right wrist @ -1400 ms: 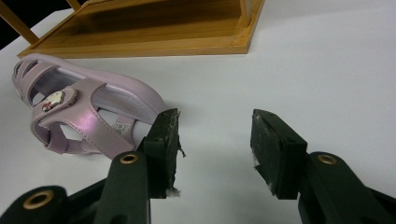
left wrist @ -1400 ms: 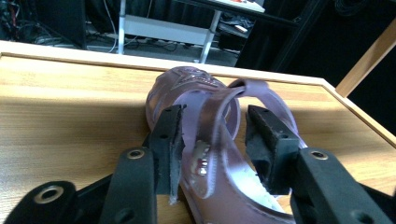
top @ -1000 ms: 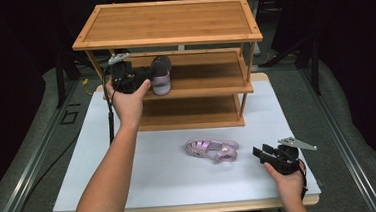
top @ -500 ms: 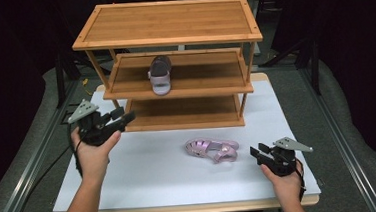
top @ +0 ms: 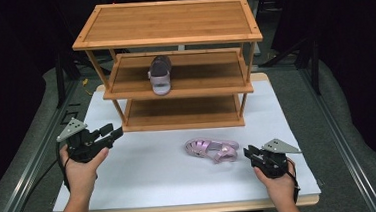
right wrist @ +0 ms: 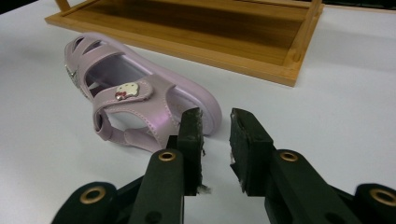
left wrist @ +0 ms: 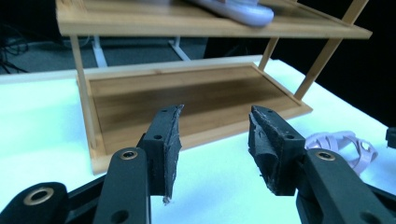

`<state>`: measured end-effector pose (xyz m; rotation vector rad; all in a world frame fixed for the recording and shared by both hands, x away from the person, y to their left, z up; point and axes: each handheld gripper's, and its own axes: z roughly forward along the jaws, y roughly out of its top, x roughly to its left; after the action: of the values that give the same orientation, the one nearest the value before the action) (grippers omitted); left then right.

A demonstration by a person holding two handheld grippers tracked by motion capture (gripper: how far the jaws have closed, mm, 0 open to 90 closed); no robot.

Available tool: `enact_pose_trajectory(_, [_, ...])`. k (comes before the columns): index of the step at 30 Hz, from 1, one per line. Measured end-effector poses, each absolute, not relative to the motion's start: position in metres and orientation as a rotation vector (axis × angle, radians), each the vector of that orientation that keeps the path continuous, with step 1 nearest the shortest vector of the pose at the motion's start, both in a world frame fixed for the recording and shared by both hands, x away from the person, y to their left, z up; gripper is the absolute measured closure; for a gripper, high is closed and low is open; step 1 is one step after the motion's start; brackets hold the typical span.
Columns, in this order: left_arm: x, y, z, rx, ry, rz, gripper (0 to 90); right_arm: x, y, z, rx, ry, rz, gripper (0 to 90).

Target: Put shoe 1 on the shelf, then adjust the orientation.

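A three-tier wooden shoe rack (top: 170, 19) stands at the back of the white table. One lilac sandal (top: 160, 75) rests on its middle shelf, toe toward me; its sole edge (left wrist: 243, 11) shows at the top of the left gripper view. The matching pink sandal (top: 212, 149) lies on its side on the table in front of the rack. My left gripper (top: 112, 133) hovers at the table's left, open and holding nothing (left wrist: 215, 140), and faces the bottom shelf (left wrist: 187, 98). My right gripper (top: 248, 153) sits just right of the pink sandal (right wrist: 135, 102), jaws narrowly open (right wrist: 215, 135), nothing between them.
The white table board (top: 146, 179) has bare room between the two hands. The top shelf and the bottom shelf (top: 181, 114) hold nothing. Grey padded flooring and a metal rail (top: 24, 162) run along the table's left side.
My left gripper let go of the lilac sandal on the middle shelf and drew back down to the table's left front. The right gripper barely moved.
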<state>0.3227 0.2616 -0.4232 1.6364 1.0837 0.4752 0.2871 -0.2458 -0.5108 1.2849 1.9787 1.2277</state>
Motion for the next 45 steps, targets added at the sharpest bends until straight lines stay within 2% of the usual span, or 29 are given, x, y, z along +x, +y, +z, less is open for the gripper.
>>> enact_pose_trajectory(9, [0.323,0.256,-0.427,1.647,1.082,0.462,52.5,0.286,-0.238,-0.509,1.233,1.993,1.238,73.6])
enact_pose_trajectory(17, [0.323,0.254,-0.43,1.66,1.083,0.46,52.1,0.282,-0.23,-0.508,1.189,2.007,1.254,64.6])
enact_pose_trajectory(24, [0.324,0.254,-0.431,1.658,1.088,0.453,51.8,0.283,-0.224,-0.509,1.15,2.045,1.236,64.0])
enact_pose_trajectory(25, [0.324,0.253,-0.431,1.658,1.088,0.453,51.6,0.285,-0.221,-0.508,1.13,2.03,1.248,69.2])
enact_pose_trajectory(26, [0.324,0.253,-0.431,1.659,1.088,0.452,51.6,0.285,-0.221,-0.508,1.13,2.03,1.248,69.2])
enact_pose_trajectory(27, [0.324,0.253,-0.431,1.658,1.088,0.453,51.5,0.286,-0.216,-0.506,1.11,2.03,1.24,84.8])
enact_pose_trajectory(28, [0.324,0.253,-0.431,1.658,1.089,0.451,51.5,0.286,-0.216,-0.506,1.11,2.03,1.24,84.8])
enact_pose_trajectory(29, [0.323,0.253,-0.43,1.656,1.089,0.453,51.4,0.288,-0.212,-0.503,1.086,2.023,1.228,90.0])
enact_pose_trajectory(40, [0.325,0.256,-0.432,1.648,1.104,0.448,51.4,0.312,-0.2,-0.502,1.065,2.098,1.147,90.0])
enact_pose_trajectory(41, [0.325,0.256,-0.433,1.646,1.106,0.446,51.4,0.318,-0.202,-0.503,1.045,2.106,1.219,90.0])
enact_pose_trajectory(45, [0.326,0.254,-0.434,1.655,1.101,0.446,51.4,0.344,-0.2,-0.497,1.129,2.082,1.148,90.0])
